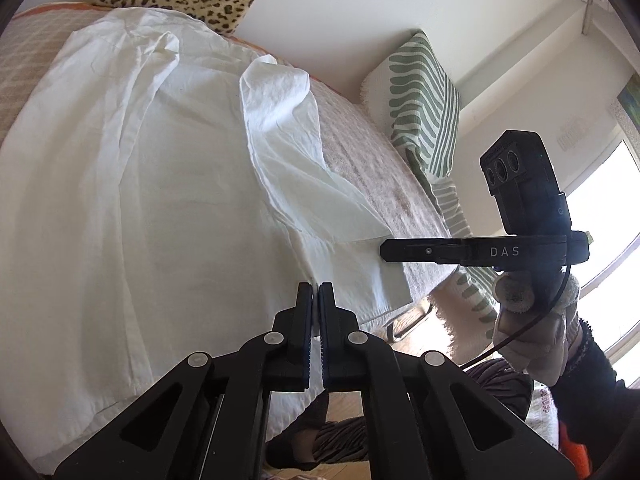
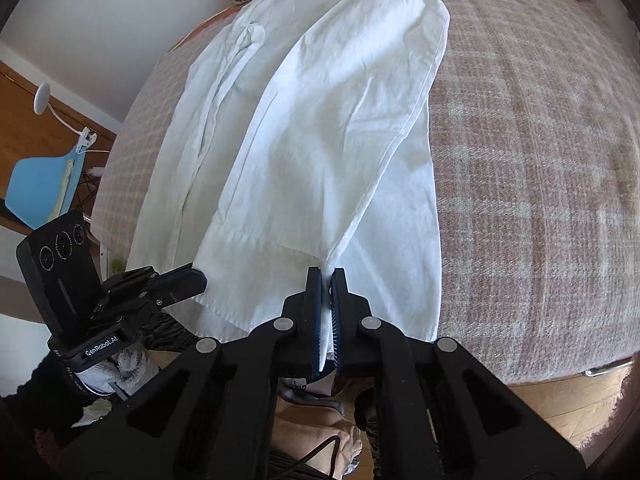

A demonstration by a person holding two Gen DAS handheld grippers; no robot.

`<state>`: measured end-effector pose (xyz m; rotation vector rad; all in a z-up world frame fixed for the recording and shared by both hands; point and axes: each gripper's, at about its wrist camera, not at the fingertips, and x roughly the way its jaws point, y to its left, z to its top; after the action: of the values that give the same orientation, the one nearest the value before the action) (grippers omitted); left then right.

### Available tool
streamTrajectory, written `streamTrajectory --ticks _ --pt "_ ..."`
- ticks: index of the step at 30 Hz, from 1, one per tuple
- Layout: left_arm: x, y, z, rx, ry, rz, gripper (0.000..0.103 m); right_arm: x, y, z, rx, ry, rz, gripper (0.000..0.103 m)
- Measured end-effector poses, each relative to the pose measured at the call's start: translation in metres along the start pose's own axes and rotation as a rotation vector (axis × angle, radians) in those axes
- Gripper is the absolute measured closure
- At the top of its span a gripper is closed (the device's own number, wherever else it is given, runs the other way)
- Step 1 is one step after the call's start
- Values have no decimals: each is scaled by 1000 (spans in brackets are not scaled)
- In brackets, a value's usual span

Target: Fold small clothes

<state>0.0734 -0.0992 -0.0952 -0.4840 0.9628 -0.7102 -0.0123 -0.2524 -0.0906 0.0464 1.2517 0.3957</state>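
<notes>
Both grippers are clamped on the white shirt's (image 2: 304, 152) near hem, left gripper (image 1: 316, 292) and right gripper (image 2: 327, 280), but such thin pinches could slip mid-fold and crumple it on the bed (image 2: 520, 160).

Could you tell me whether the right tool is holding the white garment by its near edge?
Yes, the right tool is shut on a pinch of the white garment at its near hem.

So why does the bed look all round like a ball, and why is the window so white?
Left wrist view: the window is glaring, washed out by daylight; the white shirt stays evenly lit. Right wrist view: the fisheye lens bulges the plaid blanket into a dome, with dark rounded corners.
</notes>
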Motion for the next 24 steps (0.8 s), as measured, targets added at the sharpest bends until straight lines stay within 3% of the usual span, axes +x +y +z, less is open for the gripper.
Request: streamTrajectory --ticks 3,7,10,14,19,23,24 --pt "11 -9 -6 44 19 16 101 -16 -6 -3 -22 -9 -100 98" --pt "24 -11 -14 74 70 44 101 0 -20 -6 31 67 -32 95" --pt "15 -18 -10 130 38 85 101 6 -25 -7 24 86 -43 94" --pt "-2 -32 7 210 -26 108 101 -21 -32 8 9 -25 -36 92" --pt "6 -59 30 319 -44 76 100 -51 -34 44 -7 -149 -30 89" --pt "35 -60 37 359 24 111 100 -54 -26 88 -62 -207 -92 87" --pt "42 -55 34 360 53 125 100 -50 -24 102 -64 -215 -96 81"
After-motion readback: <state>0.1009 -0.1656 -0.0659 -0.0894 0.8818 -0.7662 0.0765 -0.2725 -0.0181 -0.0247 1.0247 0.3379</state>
